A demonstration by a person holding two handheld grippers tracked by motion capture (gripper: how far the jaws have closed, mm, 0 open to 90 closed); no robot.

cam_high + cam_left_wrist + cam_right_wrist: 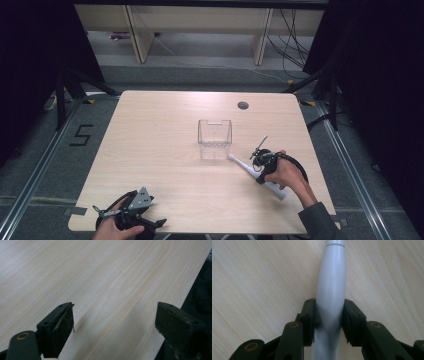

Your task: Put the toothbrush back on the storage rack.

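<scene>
A white electric toothbrush lies on the light wooden table, right of centre, its thin head end pointing toward a clear plastic box. My right gripper comes down on its handle, with a hand behind it. In the right gripper view the two black pads press on both sides of the white handle, so my right gripper is shut on it. My left gripper rests at the table's near left edge, held by the other hand. Its jaws stand wide apart over bare wood, so my left gripper is open.
The clear box stands upright near the table's middle. A round cable hole sits at the far right of the tabletop. Beyond the table are wooden shelf legs and floor cables. The table's near edge runs beside the left jaws.
</scene>
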